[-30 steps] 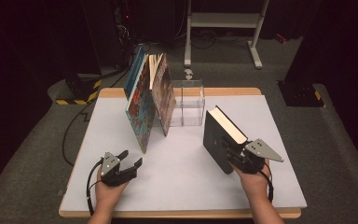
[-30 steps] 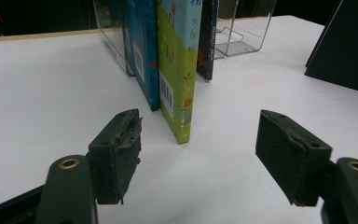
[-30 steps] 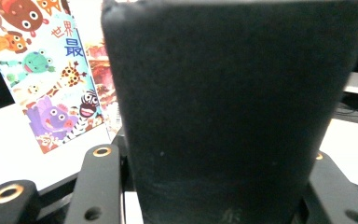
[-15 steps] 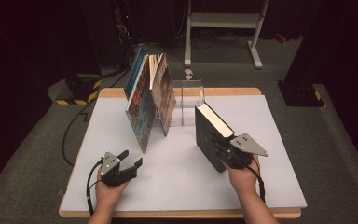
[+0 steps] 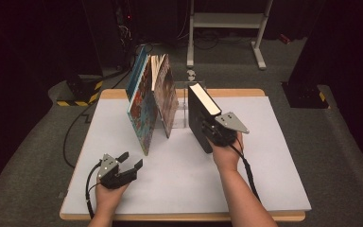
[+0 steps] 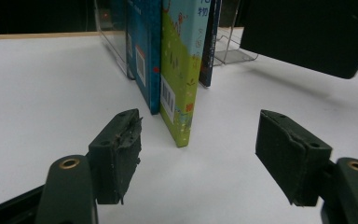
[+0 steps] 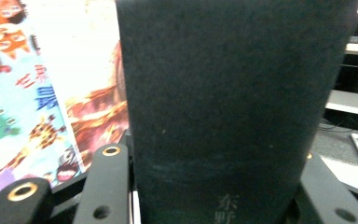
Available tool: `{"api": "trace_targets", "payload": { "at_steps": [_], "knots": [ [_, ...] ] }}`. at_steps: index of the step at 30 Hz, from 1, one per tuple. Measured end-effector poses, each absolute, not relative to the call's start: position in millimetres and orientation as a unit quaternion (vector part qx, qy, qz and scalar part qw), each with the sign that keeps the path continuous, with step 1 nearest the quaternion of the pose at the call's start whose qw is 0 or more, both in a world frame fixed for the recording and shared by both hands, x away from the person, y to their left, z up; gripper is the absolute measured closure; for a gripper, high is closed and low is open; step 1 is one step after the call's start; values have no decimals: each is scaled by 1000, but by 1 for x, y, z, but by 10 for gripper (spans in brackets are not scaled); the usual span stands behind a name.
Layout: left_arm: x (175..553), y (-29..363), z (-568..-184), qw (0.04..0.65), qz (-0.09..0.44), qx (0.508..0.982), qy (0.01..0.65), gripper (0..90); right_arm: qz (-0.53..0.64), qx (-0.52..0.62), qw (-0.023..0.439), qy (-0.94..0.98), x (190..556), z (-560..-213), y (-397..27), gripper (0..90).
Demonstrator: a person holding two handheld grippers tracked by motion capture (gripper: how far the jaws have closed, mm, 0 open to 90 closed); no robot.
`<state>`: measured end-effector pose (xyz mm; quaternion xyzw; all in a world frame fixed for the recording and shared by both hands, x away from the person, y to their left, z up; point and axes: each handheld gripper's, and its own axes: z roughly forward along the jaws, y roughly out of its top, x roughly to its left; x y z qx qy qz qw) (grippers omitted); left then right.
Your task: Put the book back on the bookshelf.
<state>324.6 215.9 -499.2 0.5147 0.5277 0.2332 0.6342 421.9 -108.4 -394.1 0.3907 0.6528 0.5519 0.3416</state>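
Carried up-frame since the earlier frames, the black book (image 5: 199,118) in the right gripper (image 5: 216,133), jaws just tightened on it, neared the leaning picture books (image 5: 152,101) at center. Left gripper view: left gripper (image 6: 198,156) gaped wide over bare table (image 6: 37,79). Right gripper view: book (image 7: 228,107) clamped.

The black book (image 7: 228,112) runs past the right gripper view's top edge — its spine lettering cut off below.

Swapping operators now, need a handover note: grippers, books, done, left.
Right gripper: shut on the black book, held upright above the table, beside the leaning books.
Left gripper: open, empty, resting near the table's front edge.
Clear stand: behind the leaning books.
Done: black book picked up and brought to the row.
Left: probably set it against the row and release.
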Motion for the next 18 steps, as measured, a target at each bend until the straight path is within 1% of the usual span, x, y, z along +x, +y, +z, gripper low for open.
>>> {"api": "trace_targets", "payload": {
  "at_steps": [5, 9, 18],
  "knots": [
    [324, 220, -499, 637, 232, 505, 534, 309, 545, 403, 345, 649, 446, -396, -98, 542],
    [324, 224, -498, 642, 229, 493, 540, 309, 534, 412, 359, 645, 464, -398, -88, 542],
    [322, 226, -498, 644, 227, 493, 540, 309, 523, 420, 378, 638, 495, -401, -75, 541]
  ]
}}
